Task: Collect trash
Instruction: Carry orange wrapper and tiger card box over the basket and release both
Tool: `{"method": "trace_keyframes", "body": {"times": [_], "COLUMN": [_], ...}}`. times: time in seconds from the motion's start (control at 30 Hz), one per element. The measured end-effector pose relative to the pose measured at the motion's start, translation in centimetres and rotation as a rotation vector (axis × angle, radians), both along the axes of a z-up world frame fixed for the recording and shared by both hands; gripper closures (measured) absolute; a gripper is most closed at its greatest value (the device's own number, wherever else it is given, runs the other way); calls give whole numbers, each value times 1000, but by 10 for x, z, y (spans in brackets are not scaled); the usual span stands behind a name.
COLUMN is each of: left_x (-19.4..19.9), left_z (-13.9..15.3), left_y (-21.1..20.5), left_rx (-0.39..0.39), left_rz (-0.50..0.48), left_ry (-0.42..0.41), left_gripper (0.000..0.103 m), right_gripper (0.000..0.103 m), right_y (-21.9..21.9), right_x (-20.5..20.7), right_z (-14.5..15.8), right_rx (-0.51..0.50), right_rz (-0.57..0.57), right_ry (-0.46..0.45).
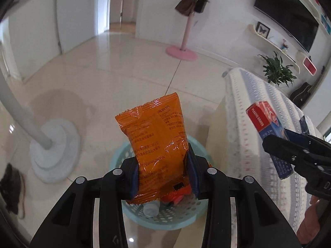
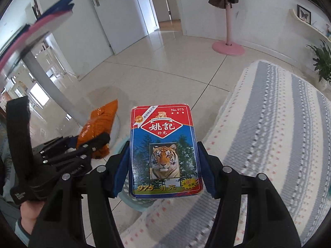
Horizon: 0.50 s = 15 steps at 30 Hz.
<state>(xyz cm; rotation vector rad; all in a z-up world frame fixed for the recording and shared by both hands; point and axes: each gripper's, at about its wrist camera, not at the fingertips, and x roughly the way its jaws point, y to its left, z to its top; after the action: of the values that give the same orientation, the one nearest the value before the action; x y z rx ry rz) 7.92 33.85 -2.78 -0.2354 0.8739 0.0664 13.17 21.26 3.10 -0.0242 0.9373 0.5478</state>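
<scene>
- Left wrist view, lower left of frame: we note a white lamp base [image 1: 54, 150] on the tiled floor [image 1: 124, 78], its pole cut off by the frame edge. A dark object at far left is too blurred to identify.
- Centre of frame: left gripper [image 1: 162, 175] is clenched on the orange snack packet [image 1: 155, 144], blue pads pressing its lower sides so it stands upright.
- We judge the packet is held directly over the turquoise basket [image 1: 186, 217] so that it will drop inside on release.
- Basket contents are mostly hidden by the packet and fingers; we make out a pale bottle cap [image 1: 151, 209] and a red scrap [image 1: 175, 198] only.
- Right of frame: right gripper [image 1: 289, 144] comes in from the edge, grasping the card box [image 1: 266, 124] beside a striped cover [image 1: 258, 107].
- Right wrist view, left of frame: the left gripper and packet show again, partly overlapping each other.
- Centre of frame: right gripper [image 2: 163, 165] is closed on the card box [image 2: 164, 150], its tiger face towards the camera, pads on both long edges.
- The box hides most of the basket; only a pale rim [image 2: 132, 202] shows below it. Apparently the box waits its turn nearby, above the cover's edge.
- Upper left of that frame: a pink and blue streak, blurred; we cannot tell what it is.
</scene>
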Motion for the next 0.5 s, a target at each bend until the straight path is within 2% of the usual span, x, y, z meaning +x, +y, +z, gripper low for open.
{"method": "trace_keyframes", "body": {"times": [0.1, 0.17, 0.2, 0.27, 0.5], "left_x": [7, 9, 7, 3, -5], "left_z": [-17, -24, -26, -27, -23], "left_y": [9, 13, 14, 20, 23], "left_rx": [-28, -26, -21, -28, -37], "left_rz": [14, 36, 51, 67, 60], "left_ry": [17, 18, 15, 14, 12], "left_gripper": [61, 47, 45, 35, 35], "right_gripper": [45, 44, 44, 42, 39], "right_y": [13, 22, 25, 25, 8], "right_x": [-1, 0, 1, 1, -7], "right_z": [-9, -12, -14, -14, -6], "right_rx": [-9, -19, -17, -13, 9], "right_rz": [22, 26, 30, 28, 11], "right_ry": [11, 22, 32, 36, -2]}}
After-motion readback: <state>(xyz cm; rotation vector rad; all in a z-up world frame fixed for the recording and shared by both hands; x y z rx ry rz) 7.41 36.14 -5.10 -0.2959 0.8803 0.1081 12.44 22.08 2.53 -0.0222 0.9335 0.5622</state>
